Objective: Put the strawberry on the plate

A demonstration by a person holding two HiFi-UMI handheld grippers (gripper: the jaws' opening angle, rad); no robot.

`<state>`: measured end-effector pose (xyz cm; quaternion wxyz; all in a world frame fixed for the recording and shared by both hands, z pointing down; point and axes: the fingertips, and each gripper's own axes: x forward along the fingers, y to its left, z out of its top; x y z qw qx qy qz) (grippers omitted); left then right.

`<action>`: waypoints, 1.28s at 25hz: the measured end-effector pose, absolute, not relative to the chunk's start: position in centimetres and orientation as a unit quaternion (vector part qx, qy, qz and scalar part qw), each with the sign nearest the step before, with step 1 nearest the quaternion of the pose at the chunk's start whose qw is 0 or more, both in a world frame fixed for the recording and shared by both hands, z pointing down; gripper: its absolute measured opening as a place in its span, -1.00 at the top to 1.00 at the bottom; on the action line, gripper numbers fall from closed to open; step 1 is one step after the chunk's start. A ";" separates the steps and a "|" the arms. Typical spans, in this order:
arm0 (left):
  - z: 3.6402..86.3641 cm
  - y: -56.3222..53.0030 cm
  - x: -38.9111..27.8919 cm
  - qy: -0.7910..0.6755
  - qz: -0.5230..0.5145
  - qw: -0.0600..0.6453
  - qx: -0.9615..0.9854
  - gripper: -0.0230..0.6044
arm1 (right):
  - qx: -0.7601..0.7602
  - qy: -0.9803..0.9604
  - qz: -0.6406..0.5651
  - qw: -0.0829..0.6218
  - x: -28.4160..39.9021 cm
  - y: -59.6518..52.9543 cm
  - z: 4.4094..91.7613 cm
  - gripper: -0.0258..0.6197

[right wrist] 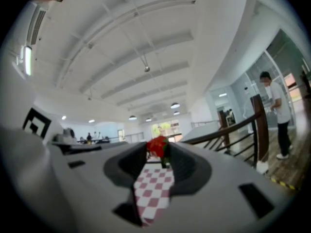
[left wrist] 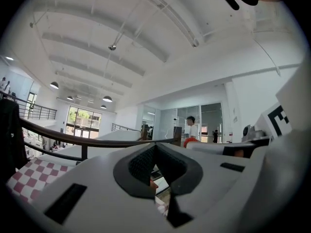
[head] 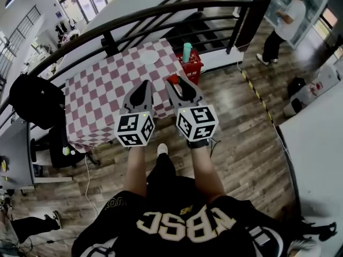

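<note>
Head view: R gripper is clenched on the strawberry, held in air over the table near its edge. The plate, on the table's far side and apart from the berry, shows in this view only. L gripper alongside, jaws together, empty. R gripper view: berry pinched at the jaw tips, w/ checked cloth below.
</note>
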<state>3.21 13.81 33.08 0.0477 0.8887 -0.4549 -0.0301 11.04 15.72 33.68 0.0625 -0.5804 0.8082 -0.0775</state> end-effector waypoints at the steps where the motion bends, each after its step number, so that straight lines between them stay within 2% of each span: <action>1: 33.0 12.3 2.9 -0.454 -0.031 0.051 0.889 0.88 | -0.581 0.808 -0.078 0.058 10.7 14.2 33.7 0.45; 18: 34.4 -11.1 -4.1 -0.470 -0.045 0.092 0.876 0.88 | -0.595 0.799 -0.082 0.009 5.7 -8.5 34.8 0.45; 32: 39.9 -19.2 -2.7 -0.486 -0.015 0.116 0.866 0.88 | -0.571 0.812 -0.120 -0.009 7.0 -18.1 40.0 0.45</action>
